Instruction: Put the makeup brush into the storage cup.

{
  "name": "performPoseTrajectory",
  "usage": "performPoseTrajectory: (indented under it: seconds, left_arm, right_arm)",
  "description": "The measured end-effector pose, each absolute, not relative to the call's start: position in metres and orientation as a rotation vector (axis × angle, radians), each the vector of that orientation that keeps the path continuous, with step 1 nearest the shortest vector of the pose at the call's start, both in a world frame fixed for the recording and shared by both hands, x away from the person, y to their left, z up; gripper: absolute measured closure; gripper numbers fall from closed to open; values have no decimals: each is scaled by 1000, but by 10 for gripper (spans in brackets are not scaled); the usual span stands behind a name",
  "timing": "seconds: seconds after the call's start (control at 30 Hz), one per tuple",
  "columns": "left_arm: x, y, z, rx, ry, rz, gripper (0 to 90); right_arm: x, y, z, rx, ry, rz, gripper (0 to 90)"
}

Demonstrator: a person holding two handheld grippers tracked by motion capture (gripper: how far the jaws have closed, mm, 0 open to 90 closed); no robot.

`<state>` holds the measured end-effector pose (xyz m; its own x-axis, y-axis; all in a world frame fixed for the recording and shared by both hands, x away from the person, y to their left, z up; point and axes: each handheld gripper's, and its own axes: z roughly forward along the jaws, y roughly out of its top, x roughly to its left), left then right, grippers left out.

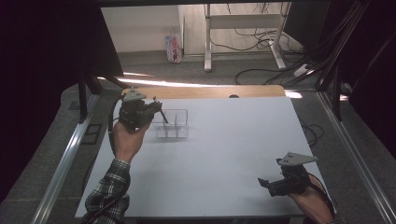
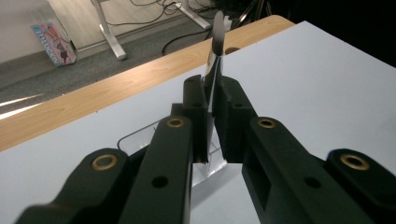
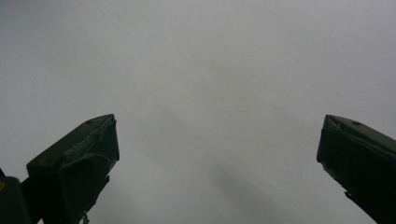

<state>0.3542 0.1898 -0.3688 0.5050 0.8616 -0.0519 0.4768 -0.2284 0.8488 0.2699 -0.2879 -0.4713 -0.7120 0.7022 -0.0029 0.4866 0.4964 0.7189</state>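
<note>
Left gripper view: we log the left gripper [image 2: 212, 100] with its jaws clamped on a thin, flat, shiny strip [image 2: 215, 56], dark with a bright glint, standing upright and reaching above the pads; we cannot tell what it is made of. Below and behind the jaws sits a clear plastic organiser [image 2: 140, 137], rounded at the corner. In the high view we place that organiser [image 1: 172, 123] at the far left of the pale table [image 1: 224, 158], divided into compartments, with the left gripper [image 1: 156, 109] just beside it. Our right gripper [image 3: 217, 154], jaws wide apart and holding nothing, hangs over bare table near the right front corner. A colourful box [image 1: 173, 48] stands on the floor; its print is unreadable.
</note>
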Motion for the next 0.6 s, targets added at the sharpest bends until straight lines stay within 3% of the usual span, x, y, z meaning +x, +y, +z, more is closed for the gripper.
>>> performPoseTrajectory:
  seconds: [0.6]
  left_arm:
    - [378,181,-365,1898,1123,598,835]
  right_arm:
    - [270,-285,-474,995,2477,1024,0]
